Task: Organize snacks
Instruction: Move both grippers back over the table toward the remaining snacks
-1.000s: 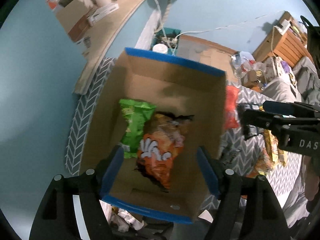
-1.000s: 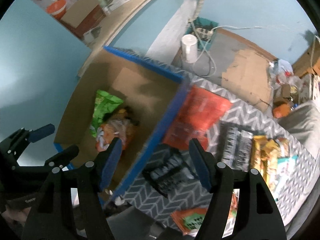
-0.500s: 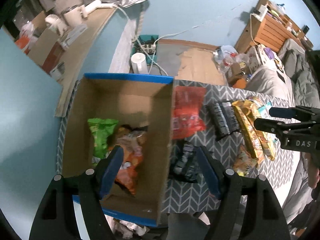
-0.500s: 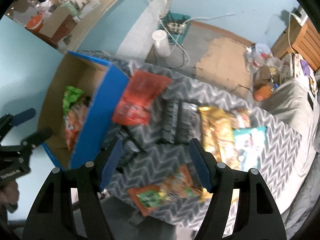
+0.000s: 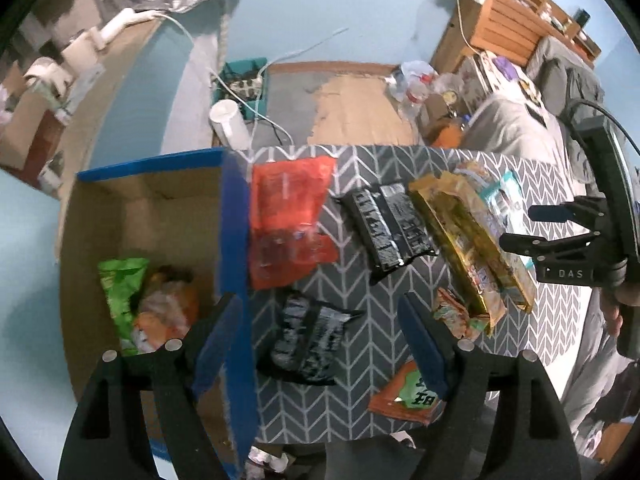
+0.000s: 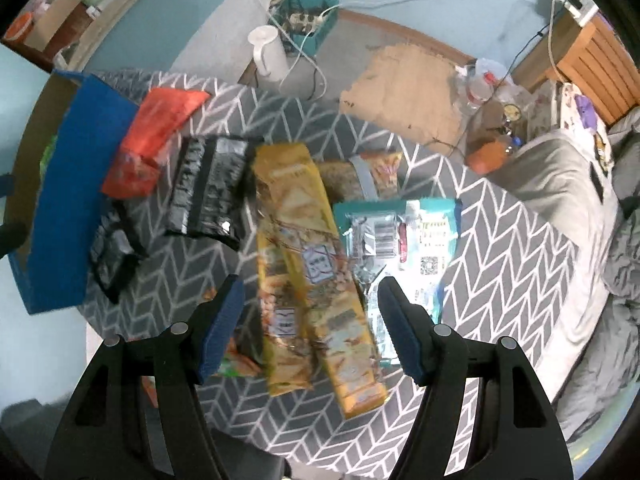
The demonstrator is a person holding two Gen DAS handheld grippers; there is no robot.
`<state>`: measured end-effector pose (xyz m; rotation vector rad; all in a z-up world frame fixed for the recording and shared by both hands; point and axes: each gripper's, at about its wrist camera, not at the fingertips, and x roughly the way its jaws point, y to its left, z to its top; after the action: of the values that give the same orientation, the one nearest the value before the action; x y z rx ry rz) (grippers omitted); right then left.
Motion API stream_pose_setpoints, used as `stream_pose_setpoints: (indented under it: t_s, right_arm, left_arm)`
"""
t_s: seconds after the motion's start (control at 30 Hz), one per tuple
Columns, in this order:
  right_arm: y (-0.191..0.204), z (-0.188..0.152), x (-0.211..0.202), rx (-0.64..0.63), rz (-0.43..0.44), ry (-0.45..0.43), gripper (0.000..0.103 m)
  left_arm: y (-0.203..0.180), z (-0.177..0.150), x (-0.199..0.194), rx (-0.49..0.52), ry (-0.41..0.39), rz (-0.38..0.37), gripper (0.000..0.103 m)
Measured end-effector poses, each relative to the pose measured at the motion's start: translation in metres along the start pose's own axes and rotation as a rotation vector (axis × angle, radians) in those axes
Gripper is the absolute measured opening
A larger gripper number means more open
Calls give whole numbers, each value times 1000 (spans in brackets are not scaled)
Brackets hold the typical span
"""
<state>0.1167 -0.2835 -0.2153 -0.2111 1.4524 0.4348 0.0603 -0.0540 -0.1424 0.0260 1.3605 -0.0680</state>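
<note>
A cardboard box with blue rims (image 5: 232,240) stands at the left of a grey chevron table (image 5: 360,420) and holds a green bag (image 5: 122,292) and an orange bag (image 5: 168,312). My left gripper (image 5: 318,308) points down over a small black pack (image 5: 308,340). Its jaws are opening and touch nothing. Beyond it lie a red bag (image 5: 292,220), a larger black pack (image 5: 388,232) and an orange pack (image 5: 408,396). My right gripper (image 6: 310,288) hangs open above two long yellow packs (image 6: 304,264), beside a teal-and-white pack (image 6: 404,232).
On the floor past the table are a white cup (image 6: 266,52), a teal bin with a power strip (image 6: 308,20), a cardboard sheet (image 6: 404,84) and bottles (image 6: 476,84). Grey bedding (image 6: 560,184) borders the table's right side. A wooden shelf (image 5: 508,28) stands far right.
Both grippers have swept right, from above the box to above the packs on the table. The left jaws stand slightly wider. Nothing was picked up.
</note>
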Motion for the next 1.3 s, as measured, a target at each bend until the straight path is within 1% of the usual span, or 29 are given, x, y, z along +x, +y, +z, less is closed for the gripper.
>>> stream_pose_setpoints:
  t_s: [0.17, 0.43, 0.57, 0.7, 0.73, 0.77, 0.8, 0.83, 0.9, 1.0, 1.1, 1.23, 1.3]
  right_arm:
    - [-11, -8, 20, -27, 33, 24, 70]
    - [-16, -13, 45, -30, 29, 47, 70]
    - [-19, -10, 53, -27, 31, 53, 70]
    - [-19, -9, 60, -39, 16, 58, 70]
    - [-18, -9, 61, -44, 10, 56, 67]
    - [-17, -9, 61, -54, -5, 51, 59]
    - [-15, -10, 61, -65, -17, 48, 54]
    - [-14, -12, 60, -74, -24, 43, 52]
    - [-12, -15, 58, -80, -22, 35, 44]
    - [-11, -22, 53, -67, -24, 21, 37]
    - [-11, -30, 46, -44, -25, 19, 33]
    - [-11, -43, 39, -7, -16, 20, 31]
    - [-11, -55, 37, 17, -17, 20, 31]
  left_arm:
    - [-22, 3, 21, 31, 31, -10, 81]
    - [-47, 6, 49, 63, 77, -22, 81]
    - [-52, 6, 58, 65, 94, -34, 81]
    - [-57, 4, 65, 71, 106, -36, 81]
    - [-57, 4, 66, 73, 109, -35, 81]
    - [-58, 3, 68, 75, 114, -34, 81]
    - [-58, 2, 70, 77, 118, -33, 81]
    - [-59, 2, 71, 78, 123, -32, 81]
    - [-59, 0, 72, 80, 130, -37, 81]
    - [-60, -3, 72, 89, 135, -44, 81]
    - [-62, -6, 70, 101, 140, -57, 81]
    - [-68, -12, 67, 128, 146, -80, 81]
    - [-72, -17, 66, 141, 151, -101, 81]
